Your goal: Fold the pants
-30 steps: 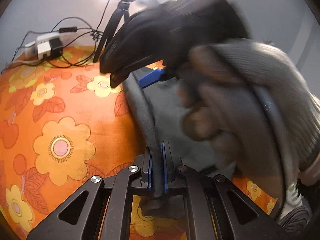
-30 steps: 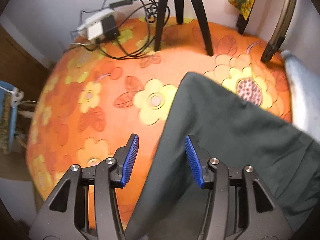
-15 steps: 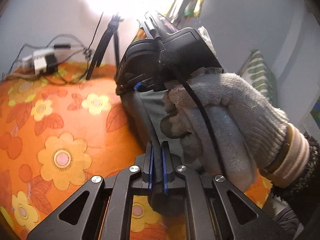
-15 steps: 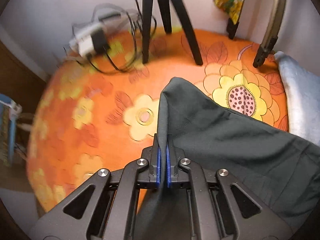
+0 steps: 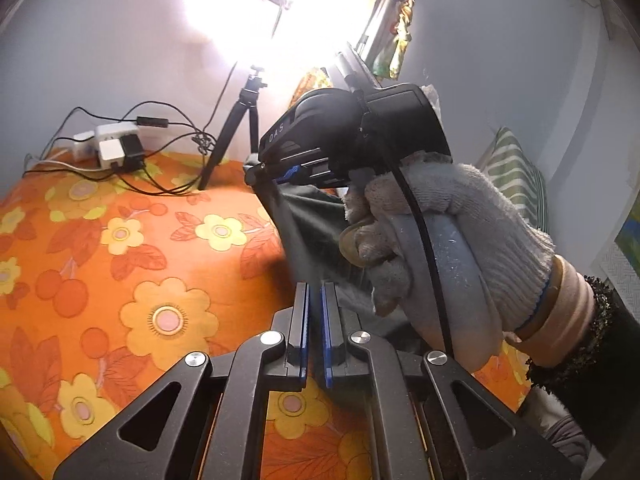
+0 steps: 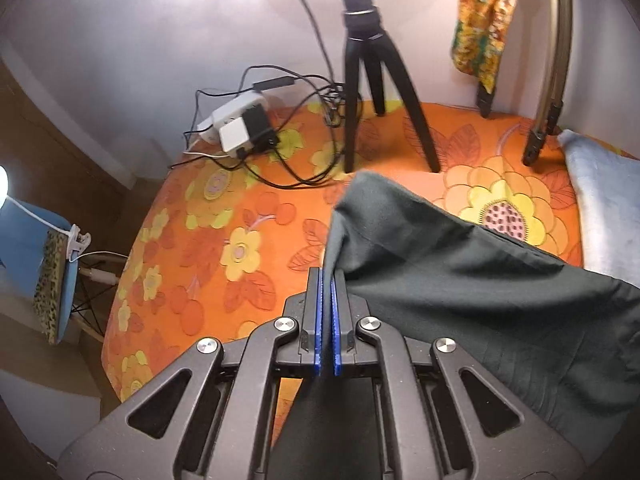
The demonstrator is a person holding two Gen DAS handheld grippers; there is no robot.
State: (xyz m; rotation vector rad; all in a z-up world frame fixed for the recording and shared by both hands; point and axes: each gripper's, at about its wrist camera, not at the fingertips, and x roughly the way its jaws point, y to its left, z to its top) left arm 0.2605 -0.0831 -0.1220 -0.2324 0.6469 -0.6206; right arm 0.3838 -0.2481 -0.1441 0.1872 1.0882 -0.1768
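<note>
Now both grippers — left gripper (image 5: 314, 300), right gripper (image 6: 328, 292) — have jaws pinching the dark green pants (image 6: 460, 272) along one edge, lifted above the orange floral bedspread (image 6: 240, 220). Best to carry both corners evenly — keeping the edge taut.

Pants (image 6: 460, 280): near part runs off bottom and right edge in right wrist view; waist or leg end cannot tell. In left wrist view pants (image 5: 308, 232) mostly hidden behind gloved right hand (image 5: 448, 240) and right gripper (image 5: 272, 174). Fabric edge between jaws of left gripper (image 5: 315, 300) blurred. Lamp glare (image 5: 256, 8) washes out far wall and tripod (image 5: 244, 120) top. Blue cushion (image 6: 600, 216) cut by right edge. Striped pillow (image 5: 516, 172) partly behind hand. Person's sleeve (image 5: 592, 360) cut off at right.
</note>
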